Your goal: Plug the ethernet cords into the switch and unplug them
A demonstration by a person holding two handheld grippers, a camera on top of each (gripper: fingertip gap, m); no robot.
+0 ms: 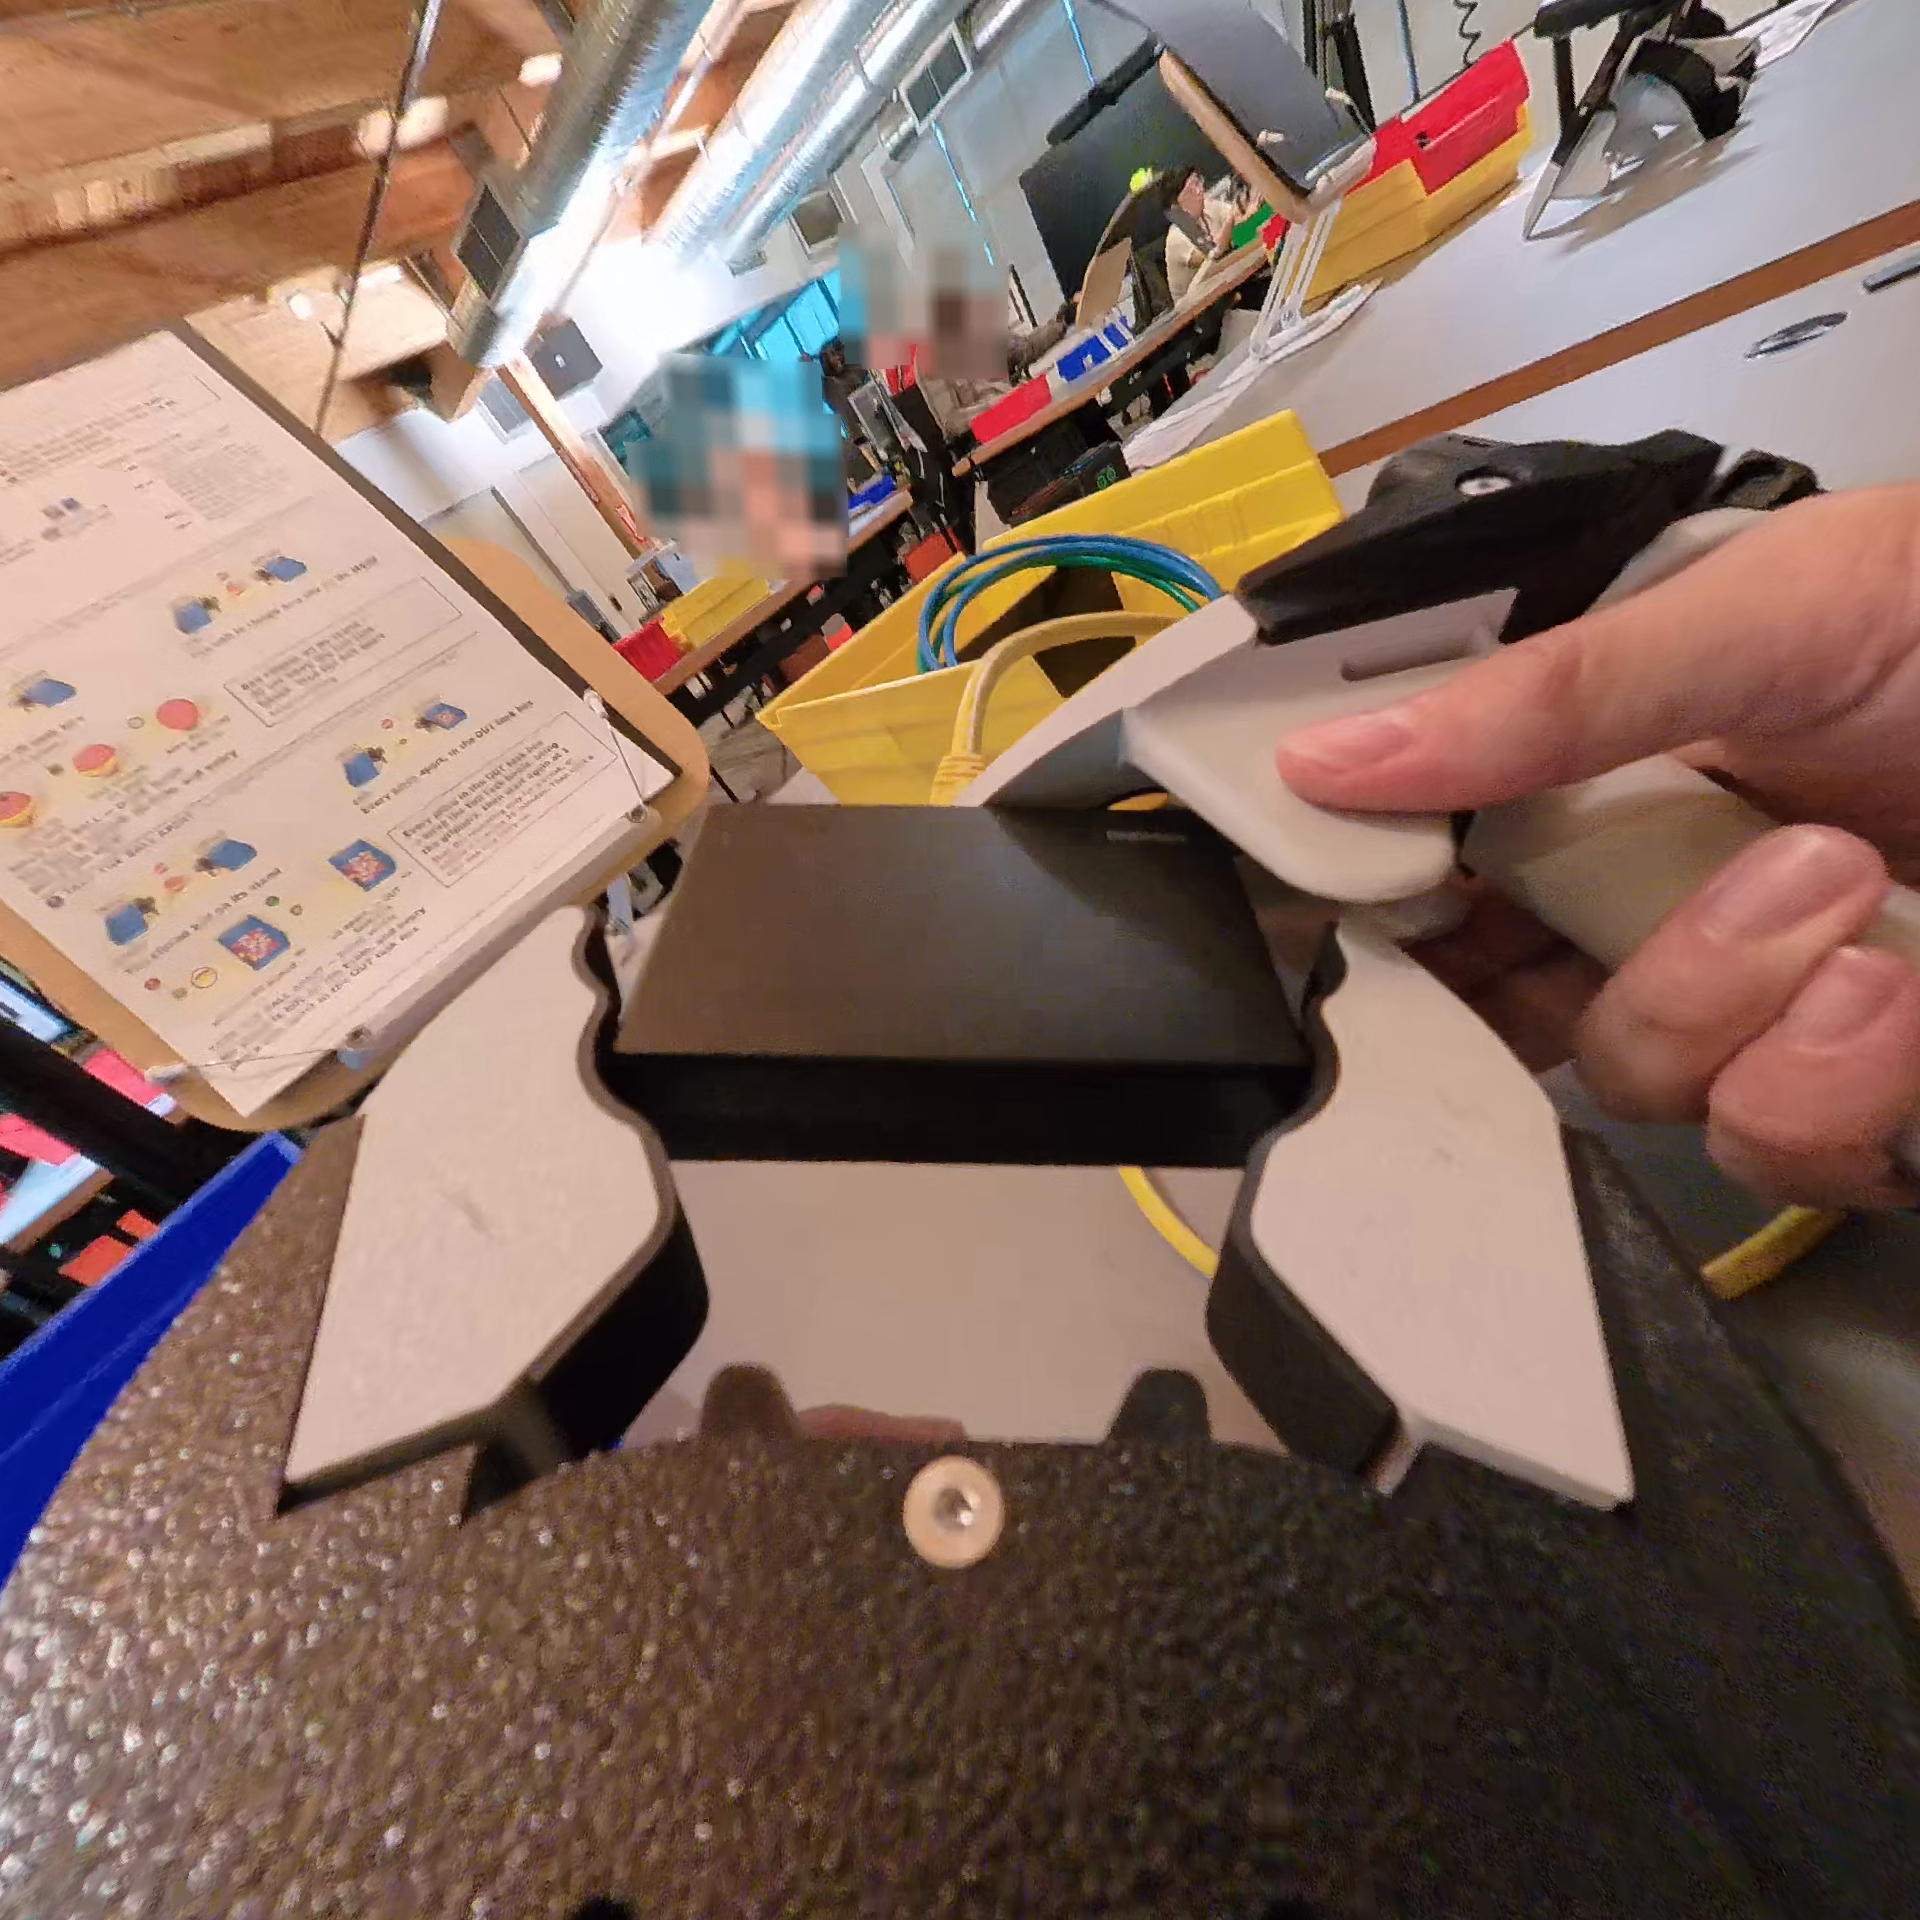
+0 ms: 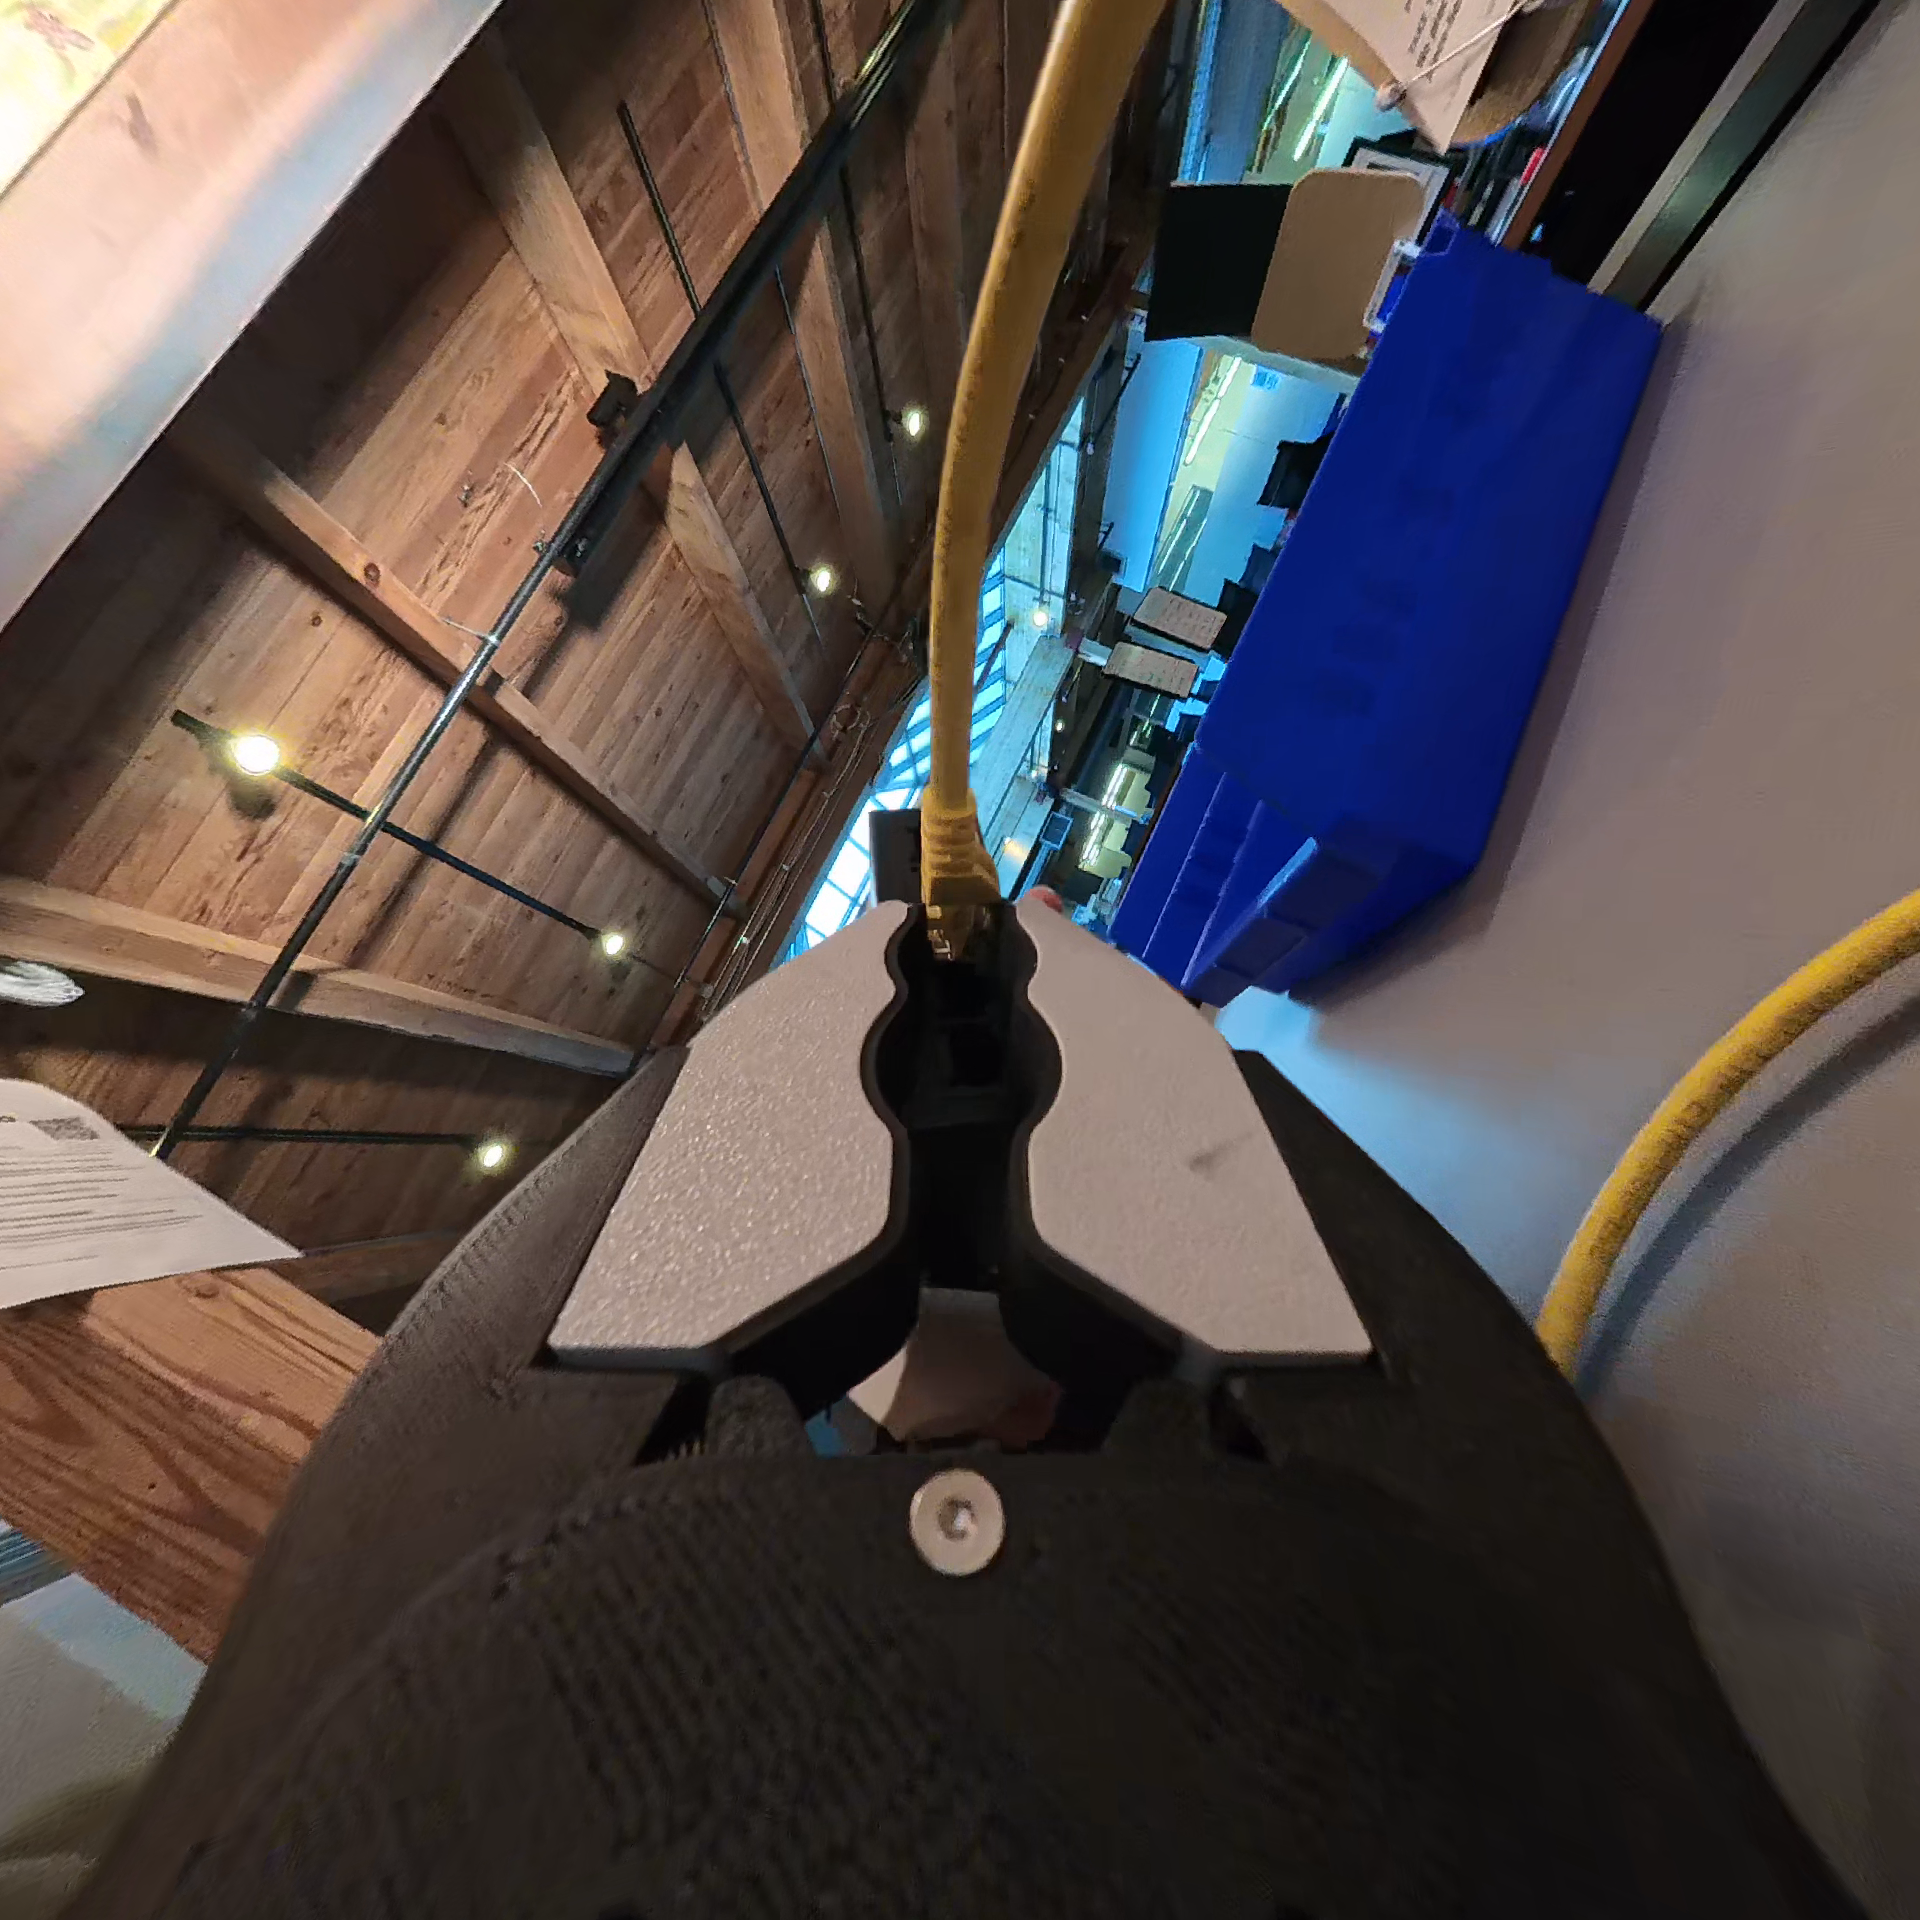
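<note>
Left gripper [image 1: 956, 1049] clamped on the switch [image 1: 956, 956], a flat black box pinched by its near edge between the two grey fingers [image 1: 488, 1226], top face tilted up and away toward 12 o'clock. In the left wrist view, right gripper [image 1: 1299, 769] reaching in from 3 o'clock, gripped by a hand [image 1: 1714, 831], grey fingers lying over the switch's far right corner. Yellow cord [image 1: 1164, 1216] looping out from under the switch at 5 o'clock, a yellow plug end [image 1: 1766, 1252] showing at 4 o'clock below the hand. Beyond the switch at 1 o'clock, a yellow bin [image 1: 1174, 613] holding blue and green cords [image 1: 1049, 582] plus another yellow cord [image 1: 987, 707] draped over its edge. Instruction sheet [image 1: 249, 707] on a board at 9 o'clock, blue bin [image 1: 125, 1320] at 8 o'clock. In the right wrist view, right gripper [image 2: 961, 935] nearly closed, tips pinched on the yellow plug [image 2: 951, 862], with the cord [image 2: 997, 364] rising from it toward 12 o'clock; the port end of the plug hidden between the fingers [image 2: 748, 1164], so seated or free cannot be told. Second run of yellow cord [image 2: 1704, 1101] curving at 3 o'clock over the grey table [image 2: 1766, 727]. Blue bin [image 2: 1423, 623] at 2 o'clock, wooden ceiling [image 2: 416, 520] with spotlights across 9 to 11 o'clock.
</note>
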